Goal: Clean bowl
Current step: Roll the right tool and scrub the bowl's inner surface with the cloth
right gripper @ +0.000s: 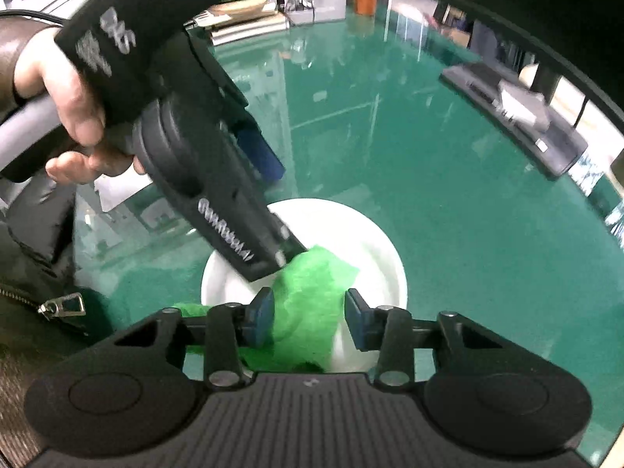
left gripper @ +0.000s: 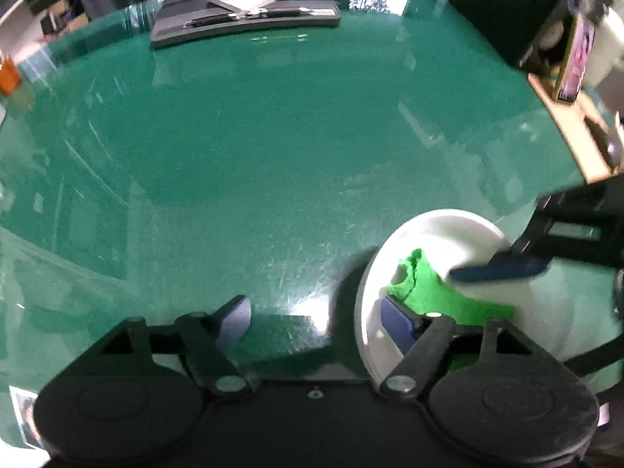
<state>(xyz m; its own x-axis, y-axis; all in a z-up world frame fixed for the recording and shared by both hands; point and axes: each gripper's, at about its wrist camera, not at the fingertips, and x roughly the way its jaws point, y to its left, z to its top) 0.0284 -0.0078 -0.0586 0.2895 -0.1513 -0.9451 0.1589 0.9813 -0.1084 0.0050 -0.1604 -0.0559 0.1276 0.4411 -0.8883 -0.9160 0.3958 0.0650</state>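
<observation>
We see a white bowl (right gripper: 374, 241) resting on a glossy green table (right gripper: 448, 179); in the right wrist view it sits at lower centre, in the left wrist view at lower right (left gripper: 440, 230). A bright green cloth (right gripper: 308, 304) lies bunched inside the bowl, one end trailing over the rim toward the lower left of the right wrist view; in the left wrist view the cloth (left gripper: 429, 296) shows in the bowl's lower half.

The right claw (right gripper: 310, 318) occupies the bottom centre of its own view; its two blue pads stand part-way apart with the cloth between them; the left pad (right gripper: 261, 318) touches the cloth, while the right pad (right gripper: 357, 321) shows a narrow gap beside it, so we read no firm clamp. In the left wrist view one blue pad of this claw (left gripper: 499, 267) enters from the right edge, over the bowl's rim.

The left claw (left gripper: 318, 323) has its pads wide apart; one pad (left gripper: 397, 321) reaches inside the bowl beside the cloth, the other (left gripper: 234, 321) stands outside over the bare table; the bowl's wall lies between them, unpressed. In the right wrist view a hand (right gripper: 74, 109) at upper left grips the handle of this claw, whose body slants down into the bowl.

A dark tray (left gripper: 245, 15) bearing a grey pad sits at the top of the left wrist view; an orange container (right gripper: 366, 0) stands at the top of the right wrist view.
</observation>
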